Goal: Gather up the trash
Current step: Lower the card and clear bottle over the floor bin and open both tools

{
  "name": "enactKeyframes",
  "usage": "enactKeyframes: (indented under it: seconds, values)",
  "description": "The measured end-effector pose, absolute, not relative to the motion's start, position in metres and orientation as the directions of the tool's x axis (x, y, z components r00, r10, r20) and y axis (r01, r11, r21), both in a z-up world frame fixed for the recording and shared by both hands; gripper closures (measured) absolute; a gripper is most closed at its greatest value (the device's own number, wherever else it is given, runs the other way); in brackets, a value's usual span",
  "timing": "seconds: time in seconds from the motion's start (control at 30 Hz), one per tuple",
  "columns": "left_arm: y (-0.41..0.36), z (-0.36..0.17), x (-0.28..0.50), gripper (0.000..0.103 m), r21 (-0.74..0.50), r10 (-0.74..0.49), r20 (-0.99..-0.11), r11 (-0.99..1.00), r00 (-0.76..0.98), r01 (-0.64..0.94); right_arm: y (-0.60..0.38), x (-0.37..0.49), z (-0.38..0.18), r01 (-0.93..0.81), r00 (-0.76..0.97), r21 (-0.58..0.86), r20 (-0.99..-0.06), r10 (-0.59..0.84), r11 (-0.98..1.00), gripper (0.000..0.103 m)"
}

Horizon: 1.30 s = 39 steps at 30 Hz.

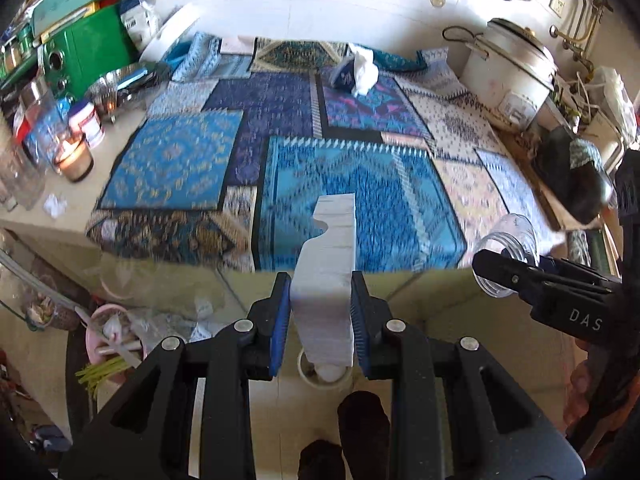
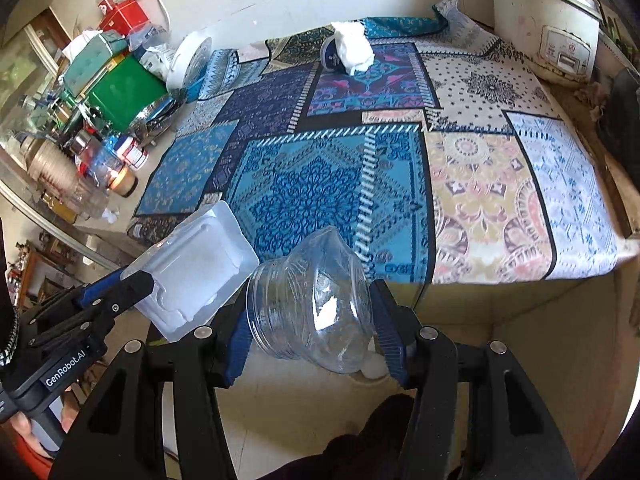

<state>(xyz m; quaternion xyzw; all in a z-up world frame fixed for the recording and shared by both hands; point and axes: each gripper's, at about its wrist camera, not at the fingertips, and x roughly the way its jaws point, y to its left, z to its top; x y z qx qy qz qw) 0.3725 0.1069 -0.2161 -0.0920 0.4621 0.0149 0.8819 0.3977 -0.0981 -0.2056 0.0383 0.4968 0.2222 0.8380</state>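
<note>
My left gripper [image 1: 320,316] is shut on a white plastic packaging tray [image 1: 330,276], held upright on its edge between the blue pads; the same tray [image 2: 196,272] shows side-on in the right wrist view. My right gripper [image 2: 312,324] is shut on a clear crushed plastic bottle piece [image 2: 312,300], its threaded mouth pointing left; it also shows in the left wrist view as a clear bottle mouth [image 1: 506,256]. Both grippers hang off the front edge of the patterned blue cloth [image 2: 320,184]. A crumpled white tissue [image 2: 354,50] lies on a small dark tub at the far side.
A white rice cooker [image 1: 512,72] stands back right. A green box [image 1: 96,48], jars and a lit candle [image 1: 74,158] crowd the left side, with a small paper scrap [image 1: 55,204] near the edge. A pink bin [image 1: 110,340] with waste sits on the floor below left.
</note>
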Motion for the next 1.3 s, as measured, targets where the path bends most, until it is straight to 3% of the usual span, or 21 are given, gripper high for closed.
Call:
enactKeyframes:
  seconds: [0.27, 0.47, 1.03, 1.3]
  values:
    - [0.088, -0.273, 0.350, 0.075, -0.168, -0.091, -0.879, 0.978, 0.469, -0.124, -0.102, 0.379, -0.261, -0.320, 0.306, 0.290, -0.869, 0.389, 0.902, 0.051]
    - [0.065, -0.348, 0.354, 0.075, -0.157, -0.091, -0.924, 0.976, 0.371, -0.150, -0.118, 0.385, -0.322, -0.308, 0.237, 0.272, -0.906, 0.350, 0.912, 0.051]
    - [0.068, -0.679, 0.383, 0.075, -0.175, -0.130, -0.981, 0.911, 0.141, -0.373, -0.130, 0.414, -0.610, -0.272, 0.067, 0.181, -0.976, 0.206, 0.945, 0.051]
    - [0.075, -0.796, 0.396, 0.075, -0.137, -0.103, -0.989, 0.903, 0.104, -0.408, -0.109, 0.444, -0.727, -0.216, 0.049, 0.241, -0.965, 0.257, 0.946, 0.051]
